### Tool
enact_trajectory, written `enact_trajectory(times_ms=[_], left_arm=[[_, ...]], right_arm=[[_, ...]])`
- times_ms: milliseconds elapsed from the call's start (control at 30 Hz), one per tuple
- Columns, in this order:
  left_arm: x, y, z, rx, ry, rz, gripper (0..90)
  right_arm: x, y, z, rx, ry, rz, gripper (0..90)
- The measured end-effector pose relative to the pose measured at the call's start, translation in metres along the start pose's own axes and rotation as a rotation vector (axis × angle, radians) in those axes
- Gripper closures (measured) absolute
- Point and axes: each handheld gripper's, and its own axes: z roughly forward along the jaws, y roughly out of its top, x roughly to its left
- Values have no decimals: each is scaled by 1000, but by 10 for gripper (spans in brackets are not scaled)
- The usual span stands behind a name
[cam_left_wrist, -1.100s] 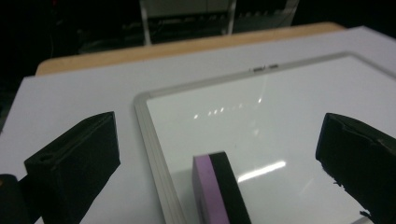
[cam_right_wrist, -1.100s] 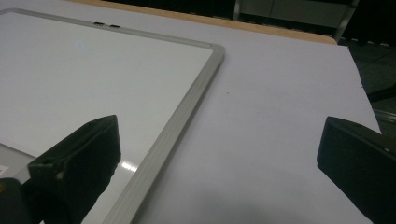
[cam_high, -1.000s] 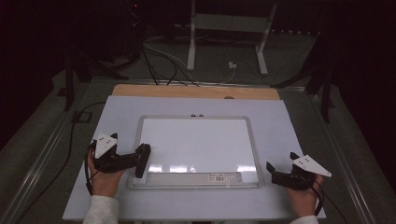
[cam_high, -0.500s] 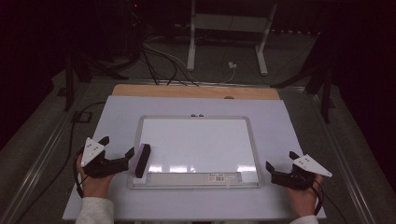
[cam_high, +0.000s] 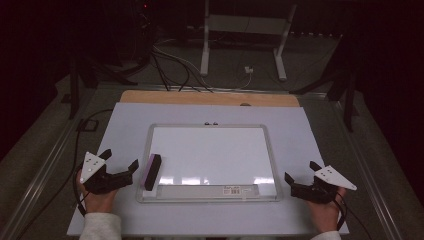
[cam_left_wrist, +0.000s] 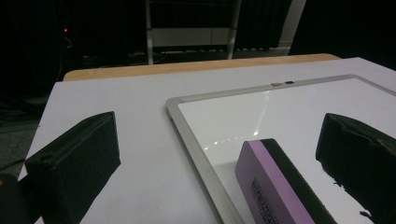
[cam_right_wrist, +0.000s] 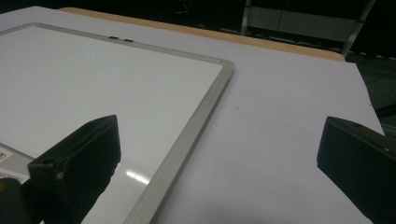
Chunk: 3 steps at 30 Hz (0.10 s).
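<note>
A white whiteboard (cam_high: 210, 155) with a silver frame lies flat in the middle of the table. A purple-and-black eraser (cam_high: 152, 171) rests on its left edge, lying free. My left gripper (cam_high: 121, 160) sits just left of the eraser, open and apart from it. In the left gripper view the eraser (cam_left_wrist: 275, 186) lies near the right jaw, and the whiteboard frame (cam_left_wrist: 187, 126) runs between the open jaws of the left gripper (cam_left_wrist: 215, 158). My right gripper (cam_high: 301, 171) rests open right of the board. The right gripper (cam_right_wrist: 219, 158) straddles the whiteboard frame (cam_right_wrist: 187, 135) in its own view.
A pale sheet (cam_high: 210, 220) covers the table, with a wooden strip (cam_high: 210, 98) along its far edge. A small label (cam_high: 235, 190) sits on the board's near rim. Cables (cam_high: 170, 70) and a metal stand (cam_high: 240, 30) occupy the dark floor beyond.
My left gripper opened, let go of the eraser and drew back to the left. The eraser stays on the board's left edge. The right gripper has hardly moved.
</note>
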Motion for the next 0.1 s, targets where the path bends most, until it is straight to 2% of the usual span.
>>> enact_trajectory(times_ms=[100], left_arm=[[0,0,1,1,4,-1,7]], right_arm=[[0,0,0,0,-1,1,0]])
